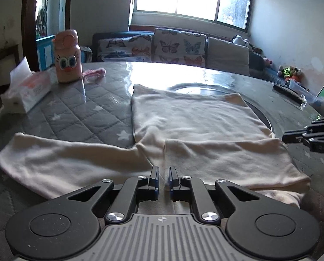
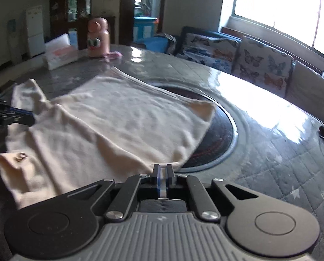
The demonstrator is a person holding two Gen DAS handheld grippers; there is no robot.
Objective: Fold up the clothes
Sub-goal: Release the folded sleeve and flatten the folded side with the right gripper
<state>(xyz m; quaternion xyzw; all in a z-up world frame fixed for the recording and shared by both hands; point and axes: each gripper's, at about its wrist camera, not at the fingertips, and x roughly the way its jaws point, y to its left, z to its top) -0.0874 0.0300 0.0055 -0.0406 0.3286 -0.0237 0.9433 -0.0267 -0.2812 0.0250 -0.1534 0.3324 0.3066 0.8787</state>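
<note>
Cream-coloured soft knit long-sleeved top (image 1: 196,117) lies flat on a round table under a grey quilted star-print cover (image 1: 79,111), one sleeve stretched out to the left, the other folded across the near end. In the left wrist view, the left gripper (image 1: 163,175) sits low over the near edge at the garment's middle, its fingers nearly together with a narrow gap; cloth lies under the tips, though whether any is pinched cannot be told. The right gripper (image 1: 309,137) enters from the right edge.

In the right wrist view, the right gripper (image 2: 163,170) has its fingers pressed together on the top's (image 2: 118,117) near edge. A pink cartoon-faced bottle (image 2: 98,38) and a tissue pack (image 2: 59,53) stand well apart. The fabric looks light, limp and likely to sag, so edges and corners seem the best holds.
</note>
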